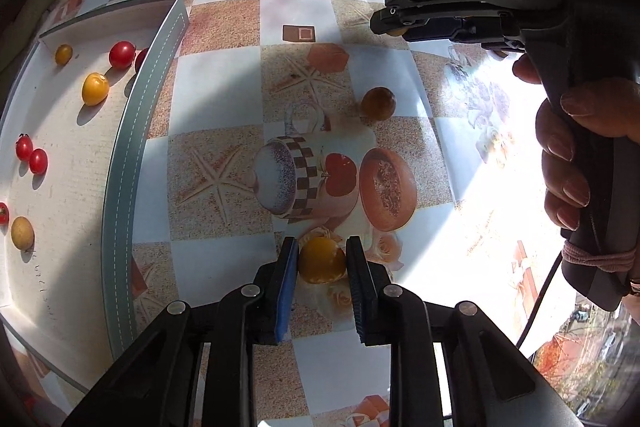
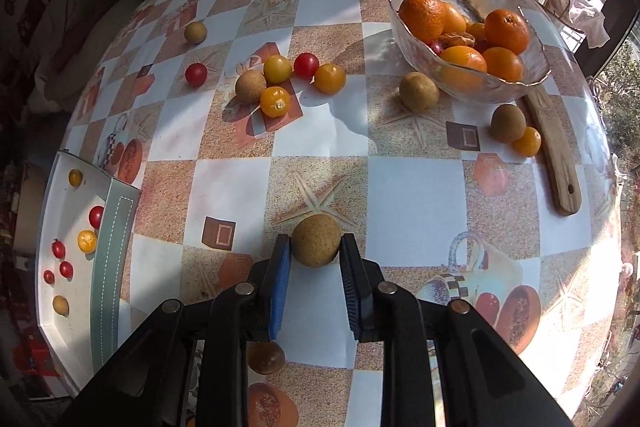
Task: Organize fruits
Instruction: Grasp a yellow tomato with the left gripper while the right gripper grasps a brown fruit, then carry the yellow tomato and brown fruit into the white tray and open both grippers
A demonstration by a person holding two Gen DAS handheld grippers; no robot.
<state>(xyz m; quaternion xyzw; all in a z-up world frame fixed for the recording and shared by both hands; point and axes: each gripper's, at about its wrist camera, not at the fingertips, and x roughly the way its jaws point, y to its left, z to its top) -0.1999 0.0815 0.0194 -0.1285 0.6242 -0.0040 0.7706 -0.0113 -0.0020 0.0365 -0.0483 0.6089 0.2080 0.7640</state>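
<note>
My left gripper (image 1: 322, 261) is shut on a yellow tomato (image 1: 322, 261) above the patterned tablecloth. My right gripper (image 2: 316, 253) is shut on a brown round fruit (image 2: 316, 241); in the left wrist view the right gripper (image 1: 390, 25) hangs high at the upper right. A white box lid (image 1: 60, 147) on the left holds red and yellow tomatoes and a brown fruit; it also shows in the right wrist view (image 2: 52, 219). Another brown fruit (image 1: 378, 103) lies on the cloth. A loose cluster of fruits (image 2: 280, 79) lies farther back.
A glass bowl (image 2: 532, 77) of oranges stands at the back right, with a wooden utensil (image 2: 552, 147) beside it. Two brown fruits (image 2: 418, 91) and a yellow tomato (image 2: 527, 141) lie near the bowl. A red tomato (image 2: 196, 73) and a brown fruit (image 2: 195, 32) lie far left.
</note>
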